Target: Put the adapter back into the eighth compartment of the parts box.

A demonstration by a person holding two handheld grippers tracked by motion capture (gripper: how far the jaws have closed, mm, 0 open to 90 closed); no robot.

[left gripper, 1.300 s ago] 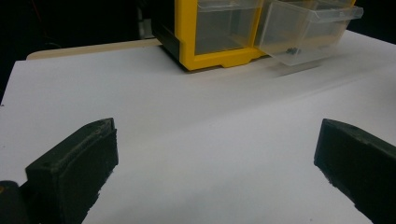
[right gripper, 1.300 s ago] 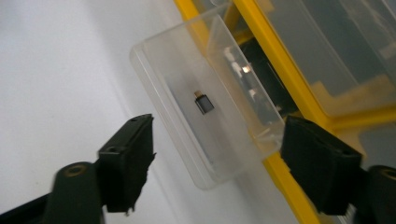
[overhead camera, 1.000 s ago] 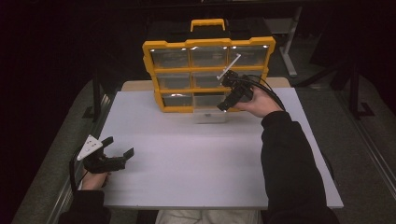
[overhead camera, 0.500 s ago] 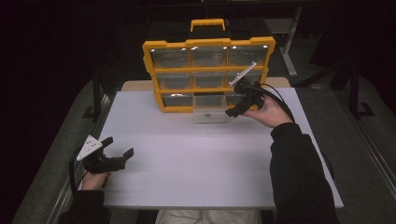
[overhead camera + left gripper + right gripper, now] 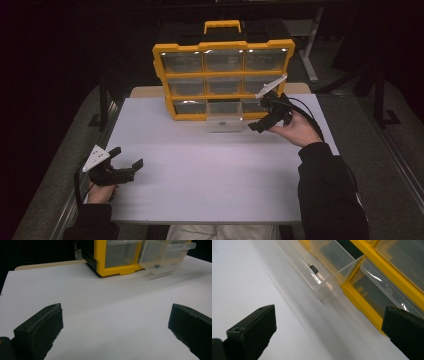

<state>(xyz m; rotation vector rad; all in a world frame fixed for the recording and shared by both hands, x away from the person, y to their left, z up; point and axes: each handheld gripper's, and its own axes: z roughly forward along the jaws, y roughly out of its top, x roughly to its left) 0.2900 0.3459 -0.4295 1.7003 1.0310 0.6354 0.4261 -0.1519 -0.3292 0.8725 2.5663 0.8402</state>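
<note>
A yellow organiser (image 5: 223, 80) with clear drawers stands upright at the far edge of the white table (image 5: 215, 165). Its bottom-middle drawer (image 5: 225, 117) is pulled out onto the table; a small dark part (image 5: 314, 269) lies inside it, and it shows in the left gripper view as a tiny nut-like piece (image 5: 157, 266). My right gripper (image 5: 261, 125) hovers open just right of that drawer, in front of the bottom-right drawer (image 5: 382, 297). My left gripper (image 5: 127, 159) rests open near the table's front left, with nothing between its jaws.
The organiser has a yellow carry handle (image 5: 222, 25) on top and a dark case behind it. A tan board (image 5: 147, 91) shows under the table's far-left corner. Dark floor and a metal stand (image 5: 312, 45) surround the table.
My right gripper has drawn back to the right, away from the pulled-out drawer, and lowered a little. The left gripper has stayed where it was.
</note>
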